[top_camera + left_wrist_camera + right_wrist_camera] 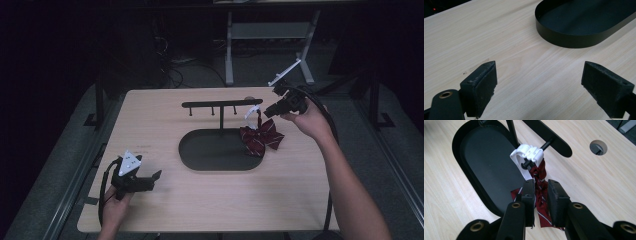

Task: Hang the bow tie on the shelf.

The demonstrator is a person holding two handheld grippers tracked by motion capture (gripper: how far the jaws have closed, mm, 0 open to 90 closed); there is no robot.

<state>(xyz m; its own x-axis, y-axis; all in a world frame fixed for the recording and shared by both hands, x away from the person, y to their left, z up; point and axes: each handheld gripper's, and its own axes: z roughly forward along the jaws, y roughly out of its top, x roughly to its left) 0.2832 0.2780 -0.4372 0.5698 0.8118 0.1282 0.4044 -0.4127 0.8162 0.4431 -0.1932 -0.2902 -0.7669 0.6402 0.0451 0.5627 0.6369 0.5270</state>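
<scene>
Your right gripper (270, 111) is at the red striped bow tie (261, 137) hanging from the black stand (221, 105) over the oval tray (200, 155), while your left gripper (145, 180) rests open on the table (210, 200).

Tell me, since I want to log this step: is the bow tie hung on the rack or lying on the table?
Hung. Its white strap loops over a peg of the rack, and the bow tie dangles below.

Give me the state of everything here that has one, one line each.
bow tie: hanging from a peg by its white strap clip, beside the tray.
stand: upright in its tray.
left gripper: open, nothing between its fingers.
right gripper: fingers slightly apart around the bow tie's strap.
</scene>
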